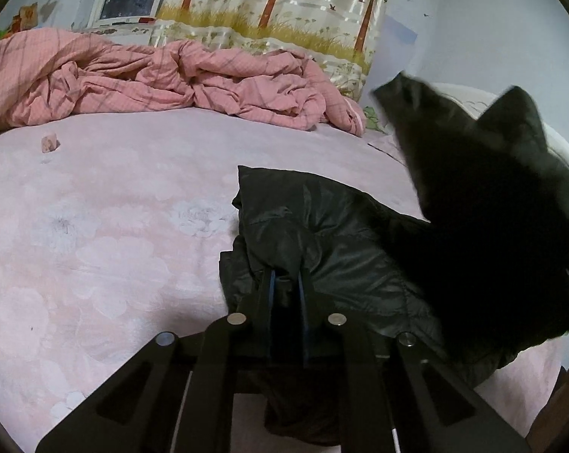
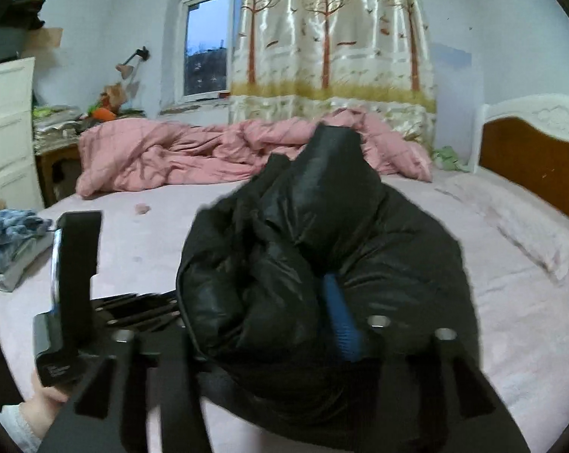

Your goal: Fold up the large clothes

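Note:
A black puffer jacket lies on the pink bed sheet. My left gripper is shut on a fold of the jacket near its left edge, low over the bed. In the left wrist view a raised, blurred part of the jacket stands at the right. In the right wrist view my right gripper is shut on a bunched mass of the jacket and holds it above the bed; one blue finger pad shows. The left gripper's body appears at the lower left there.
A crumpled pink duvet lies along the far side of the bed. A small pink object sits on the sheet. A wooden headboard stands at the right, white drawers and a blue cloth pile at the left.

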